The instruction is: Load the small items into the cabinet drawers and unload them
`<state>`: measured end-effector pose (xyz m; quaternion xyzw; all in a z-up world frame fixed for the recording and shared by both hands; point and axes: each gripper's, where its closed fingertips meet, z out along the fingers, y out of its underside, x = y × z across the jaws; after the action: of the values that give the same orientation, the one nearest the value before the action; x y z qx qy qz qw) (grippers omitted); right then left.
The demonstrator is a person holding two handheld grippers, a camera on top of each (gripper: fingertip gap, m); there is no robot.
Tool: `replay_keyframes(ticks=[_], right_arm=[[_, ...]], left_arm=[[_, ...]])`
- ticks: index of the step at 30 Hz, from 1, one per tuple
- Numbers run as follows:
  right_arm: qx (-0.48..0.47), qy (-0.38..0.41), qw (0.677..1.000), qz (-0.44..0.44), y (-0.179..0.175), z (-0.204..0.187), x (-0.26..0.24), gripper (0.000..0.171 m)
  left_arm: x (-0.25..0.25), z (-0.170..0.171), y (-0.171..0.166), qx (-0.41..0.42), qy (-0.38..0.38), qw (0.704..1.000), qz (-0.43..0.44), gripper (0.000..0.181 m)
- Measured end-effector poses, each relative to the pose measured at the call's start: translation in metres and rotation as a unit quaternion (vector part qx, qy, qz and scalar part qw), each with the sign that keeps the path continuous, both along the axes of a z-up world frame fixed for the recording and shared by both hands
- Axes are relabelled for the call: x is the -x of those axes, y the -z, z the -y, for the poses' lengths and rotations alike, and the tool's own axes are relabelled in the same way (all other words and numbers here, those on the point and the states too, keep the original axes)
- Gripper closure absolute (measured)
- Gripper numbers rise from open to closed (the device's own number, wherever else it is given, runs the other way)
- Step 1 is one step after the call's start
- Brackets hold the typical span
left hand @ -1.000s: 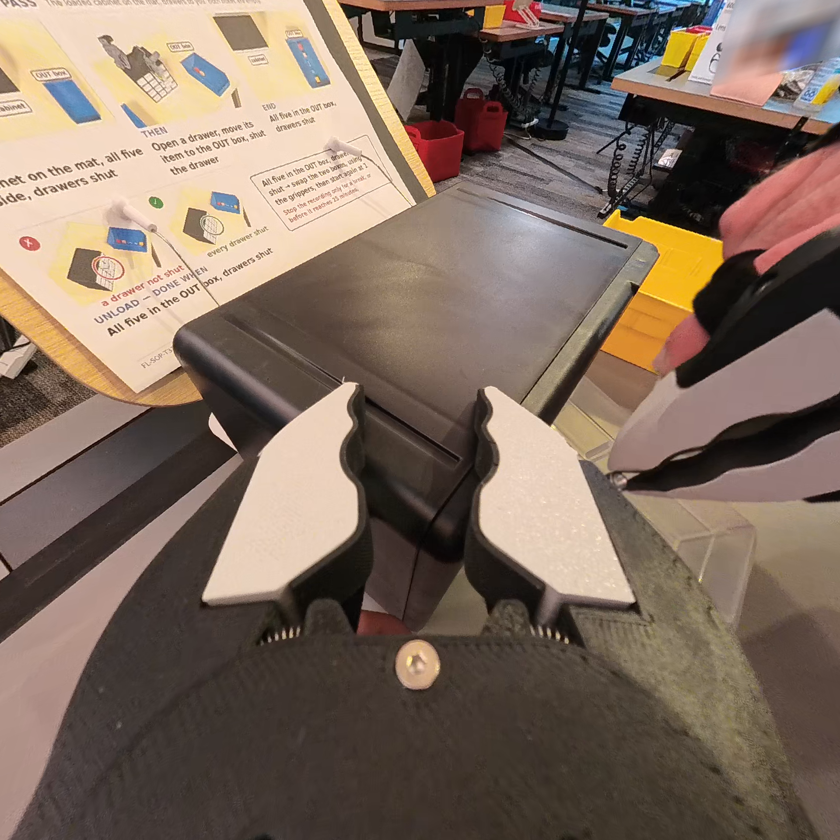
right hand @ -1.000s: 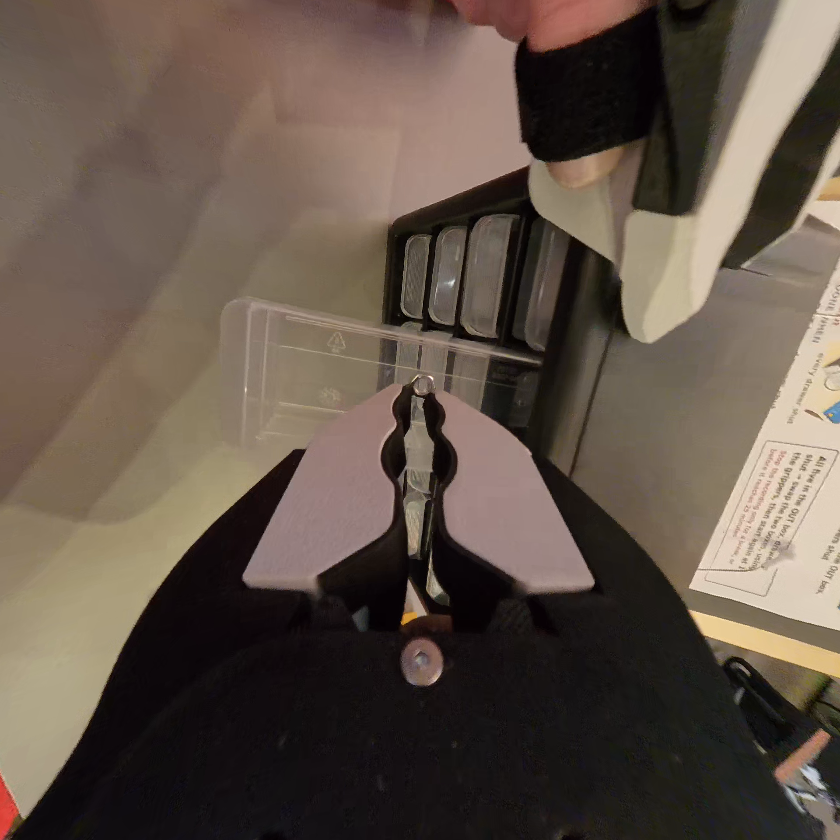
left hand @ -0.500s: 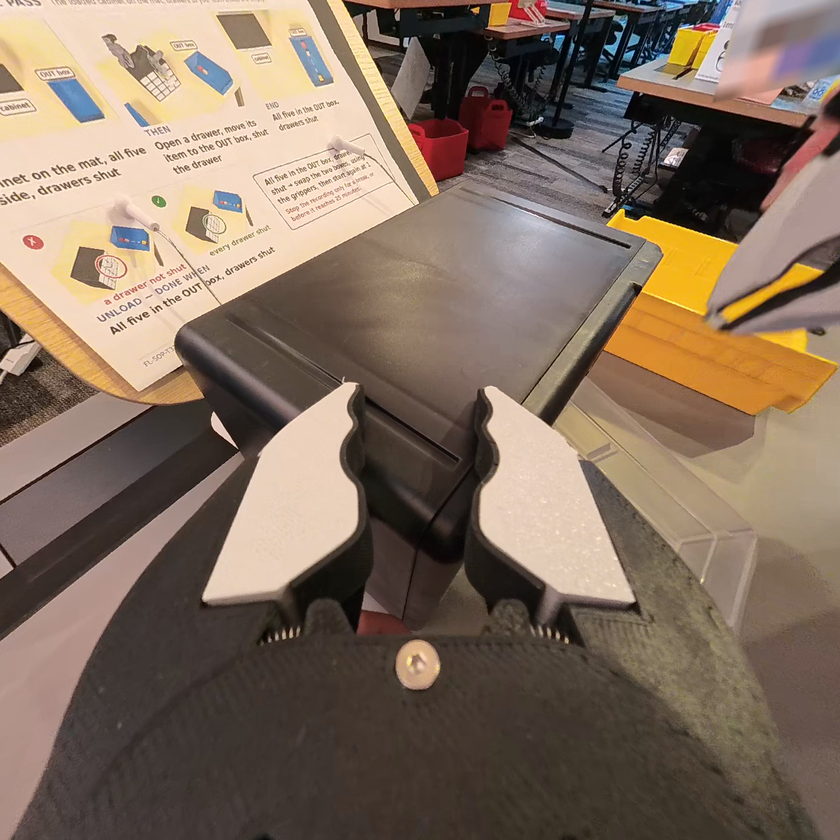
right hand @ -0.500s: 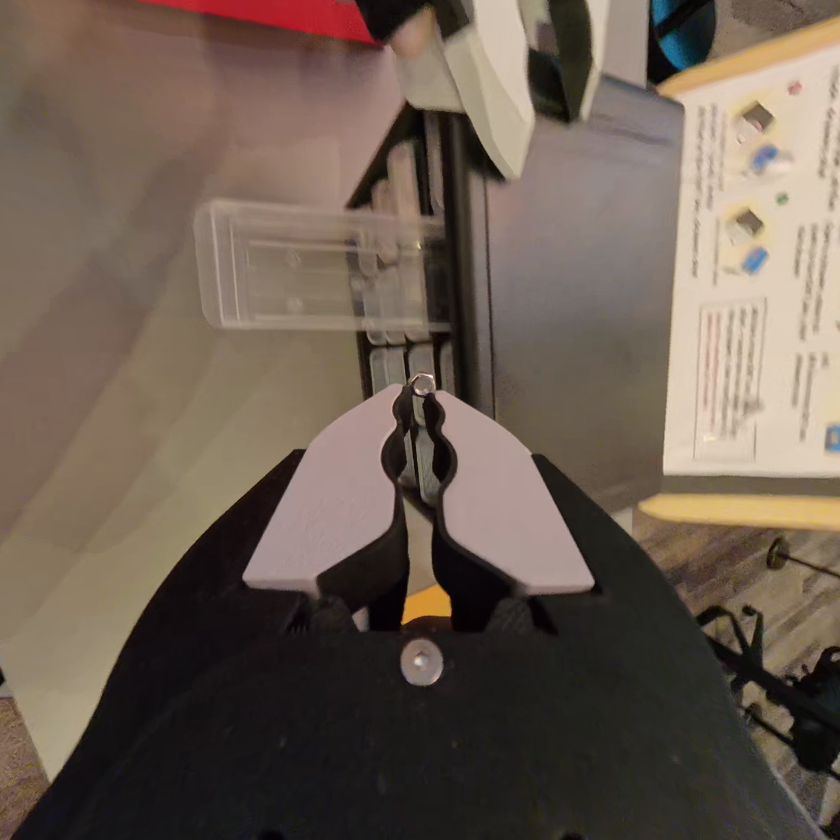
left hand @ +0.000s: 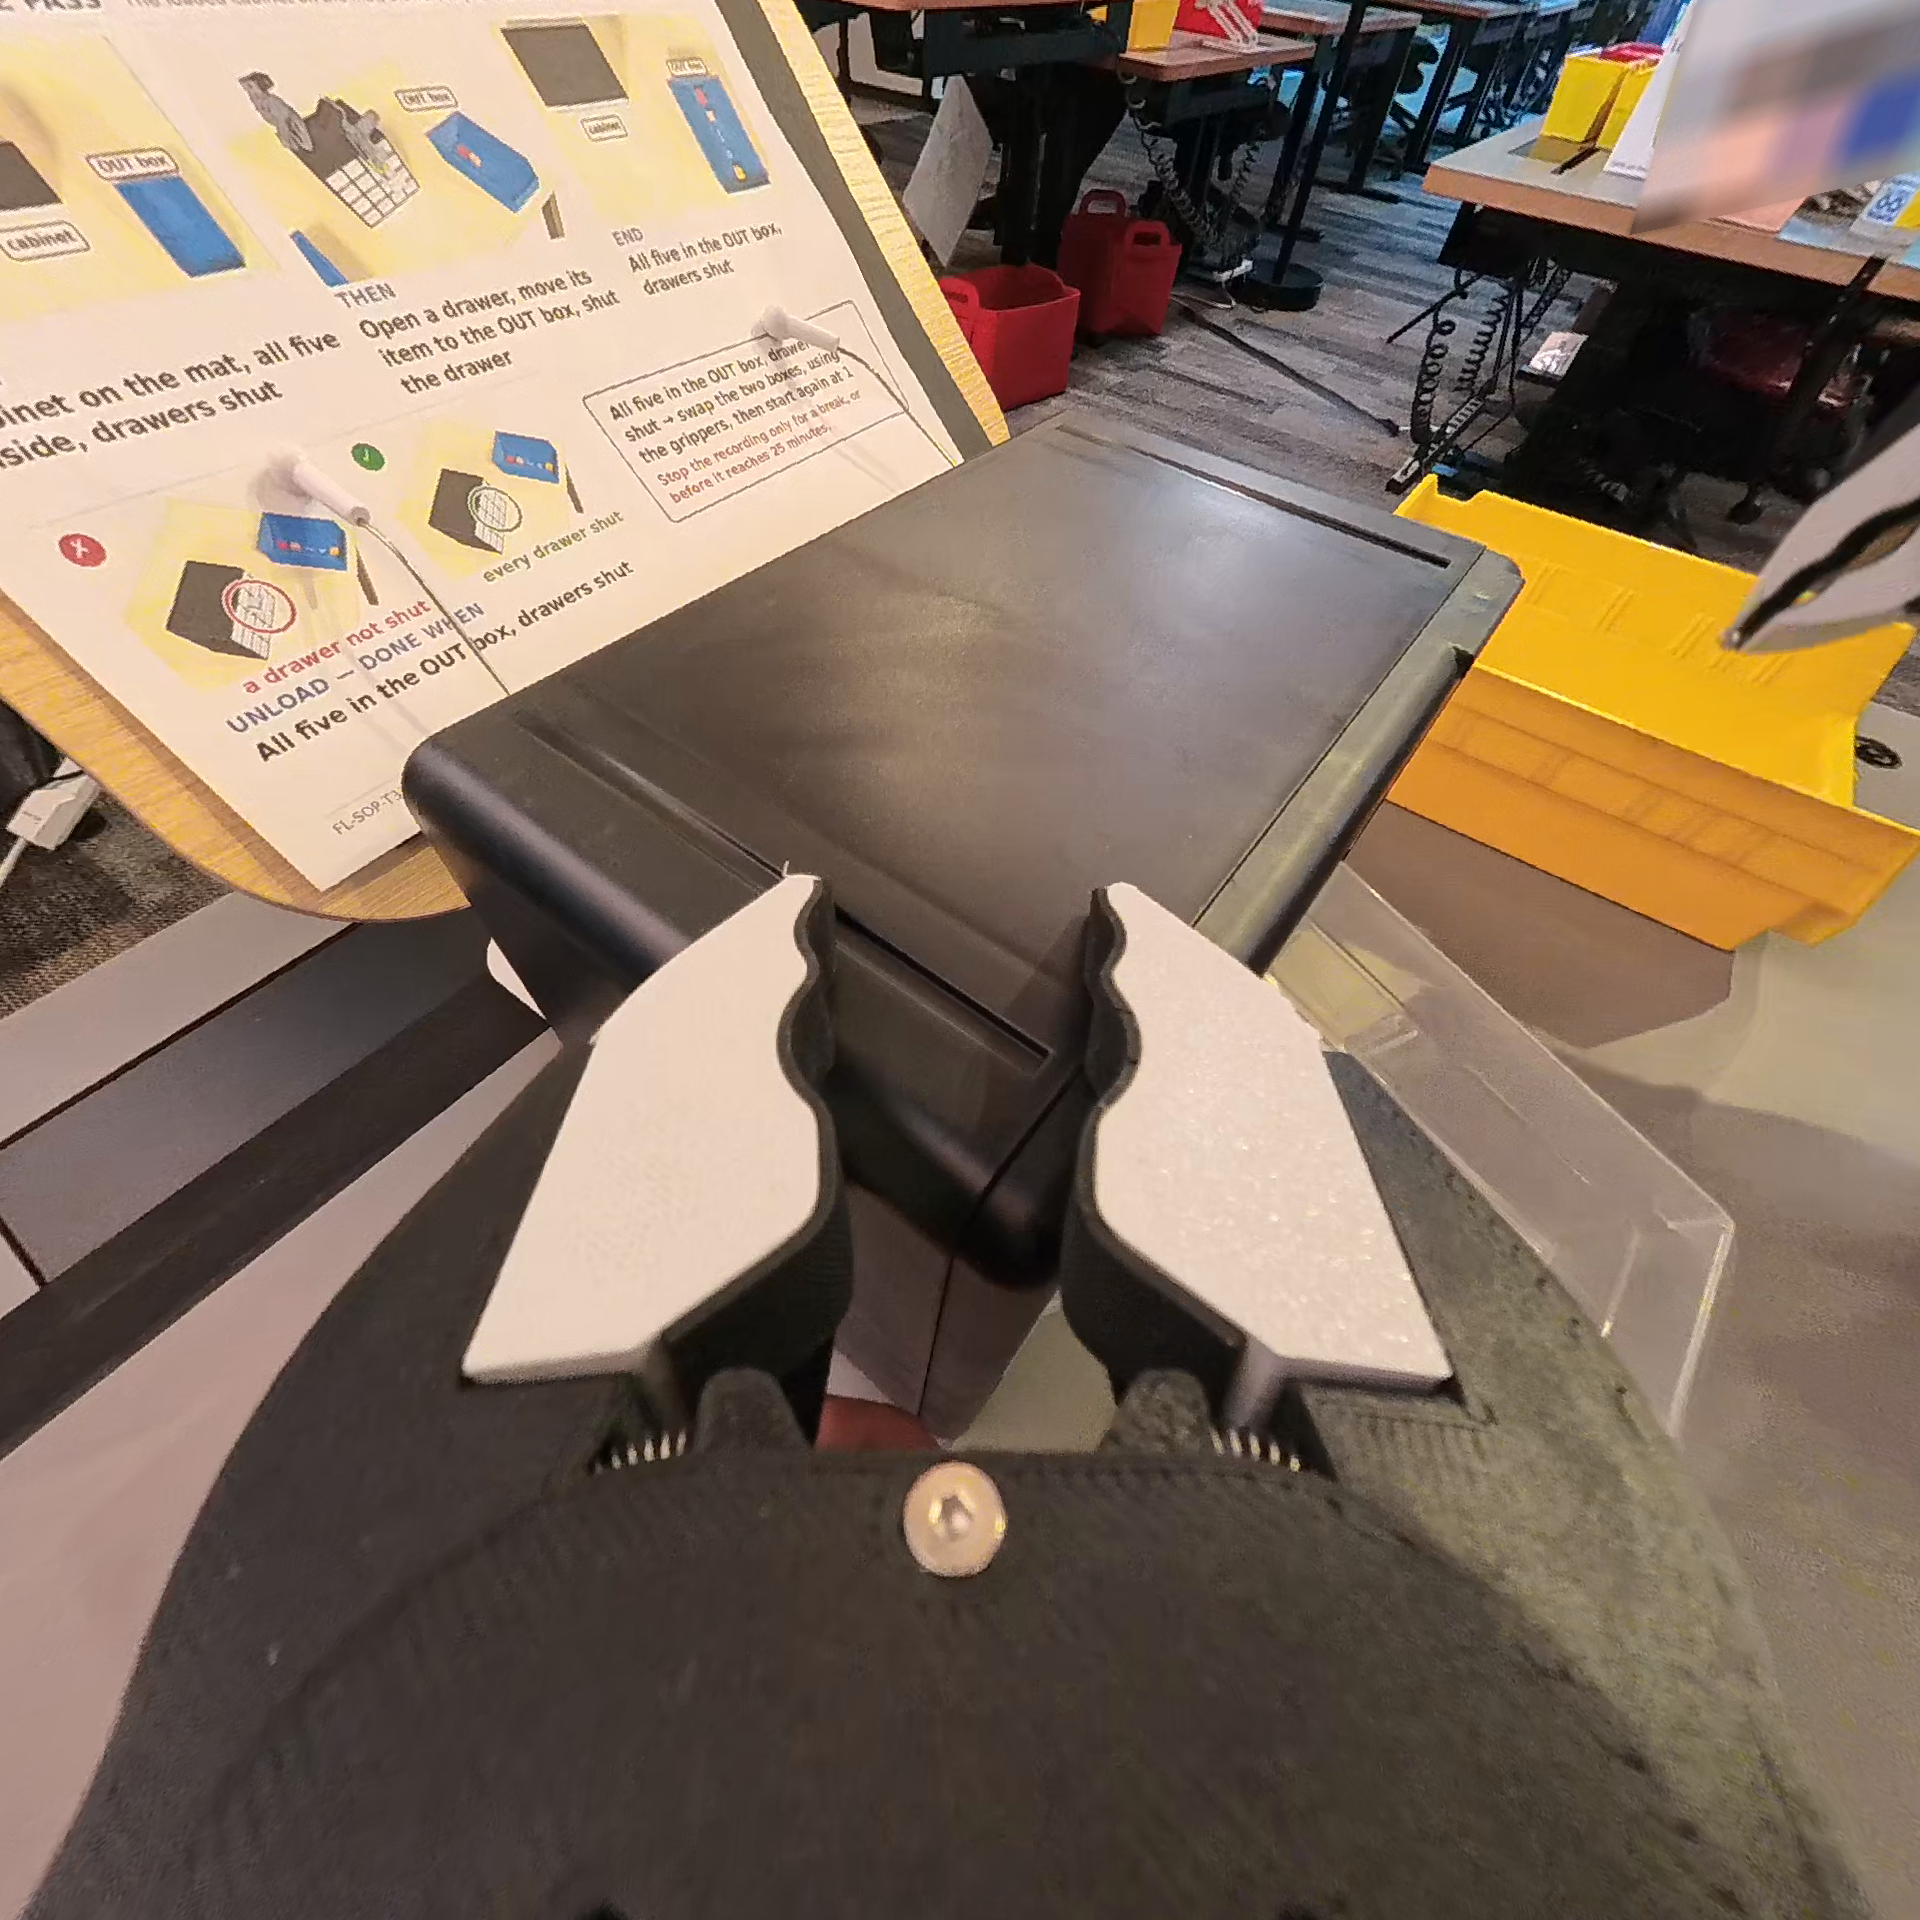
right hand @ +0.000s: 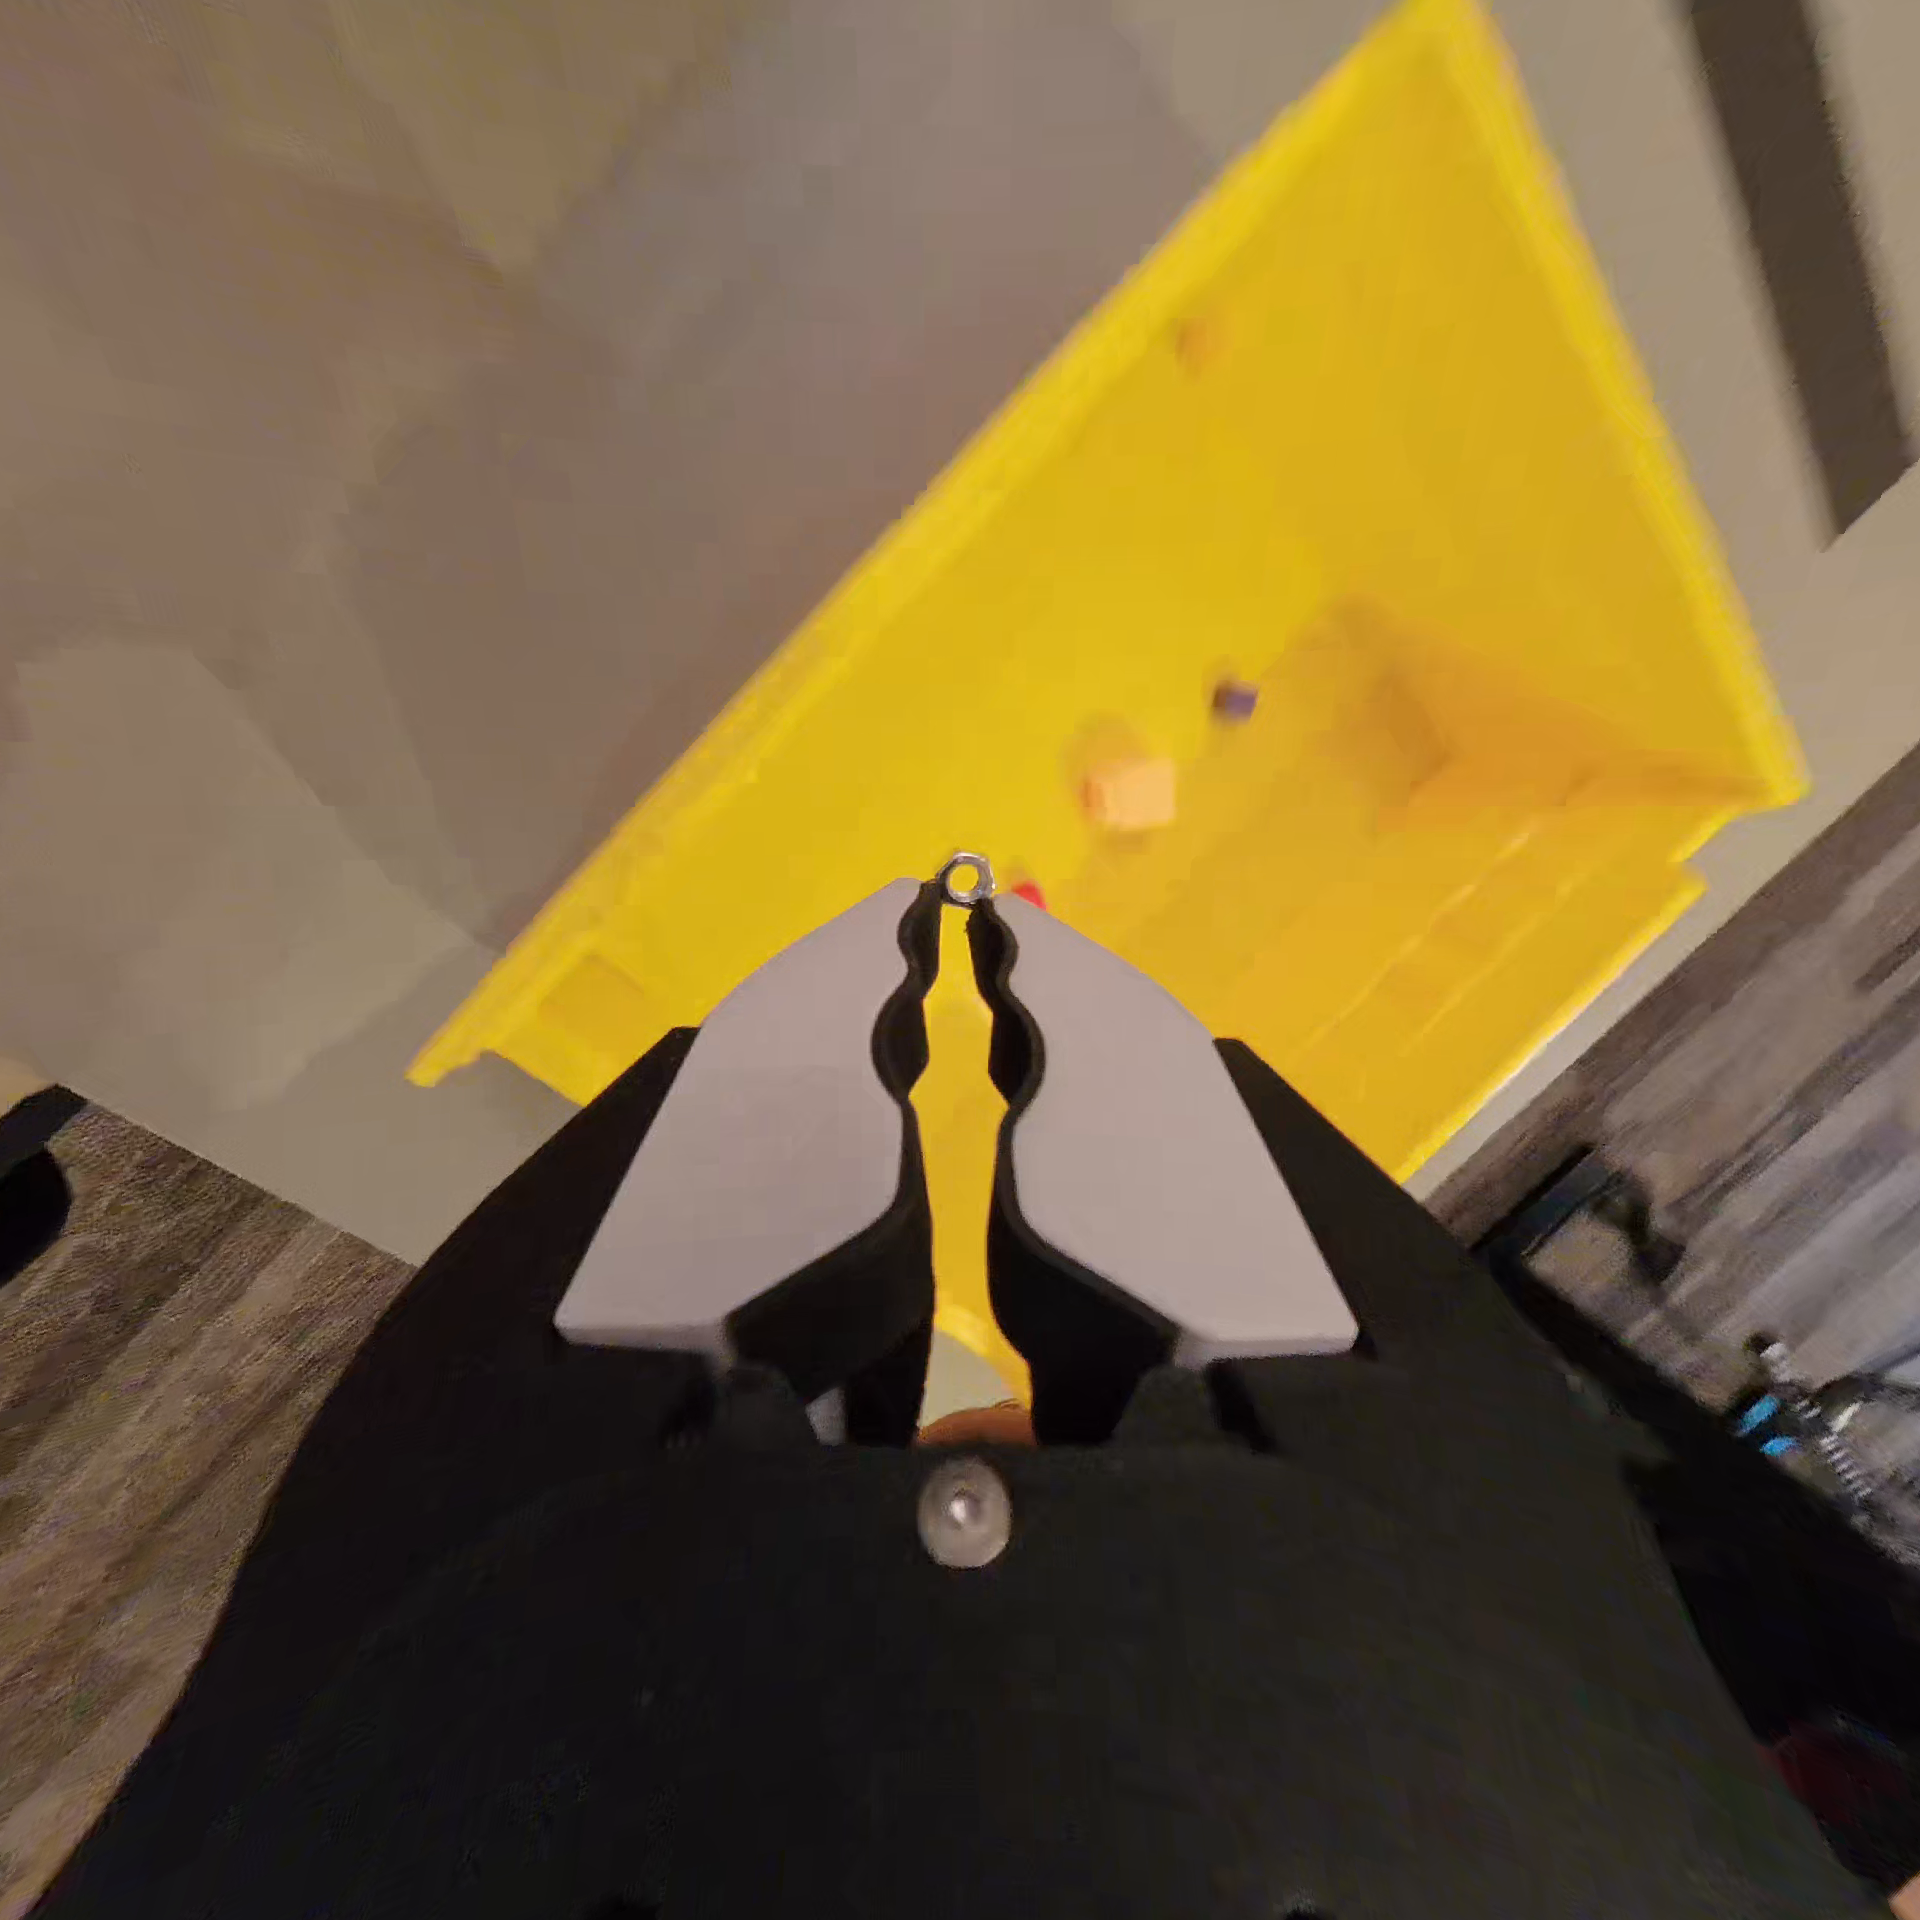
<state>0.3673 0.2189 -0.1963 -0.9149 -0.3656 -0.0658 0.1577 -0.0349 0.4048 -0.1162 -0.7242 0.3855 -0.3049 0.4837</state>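
The black cabinet fills the middle of the left wrist view. My left gripper straddles its near top corner, with a finger against each side, and holds it. One clear drawer stands pulled out to the right. My right gripper is shut on a small silver nut at its fingertips and hangs above the yellow bin. The right gripper's tips also show at the right edge of the left wrist view, over the yellow bin.
The bin holds an orange cube, a purple piece and a red piece. An instruction board leans behind the cabinet on the left. The table edge and floor lie close to the bin. Across from one pair of fingers to the other is roughly 45 cm.
My right gripper has carried the nut from the open drawer away to the right and now hangs over the yellow bin. The left gripper and the cabinet have not moved.
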Motion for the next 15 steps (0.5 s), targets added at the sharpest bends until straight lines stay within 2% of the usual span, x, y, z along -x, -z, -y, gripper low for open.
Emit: replay_keyframes(ticks=[4, 7, 15], right_arm=[[0.059, 0.048, 0.997, -0.009, 0.06, 0.023, -0.032, 0.166], [0.088, 0.071, 0.994, 0.001, 0.092, 0.031, -0.052, 0.166], [0.123, 0.084, 0.989, -0.003, 0.127, 0.036, -0.063, 0.163]], left_arm=[[0.0, 0.0, 0.0, 0.001, -0.004, 1.0, -0.006, 0.135], [0.0, 0.0, 0.0, 0.002, -0.006, 1.0, -0.006, 0.135], [0.0, 0.0, 0.0, 0.002, -0.012, 1.0, -0.01, 0.135]])
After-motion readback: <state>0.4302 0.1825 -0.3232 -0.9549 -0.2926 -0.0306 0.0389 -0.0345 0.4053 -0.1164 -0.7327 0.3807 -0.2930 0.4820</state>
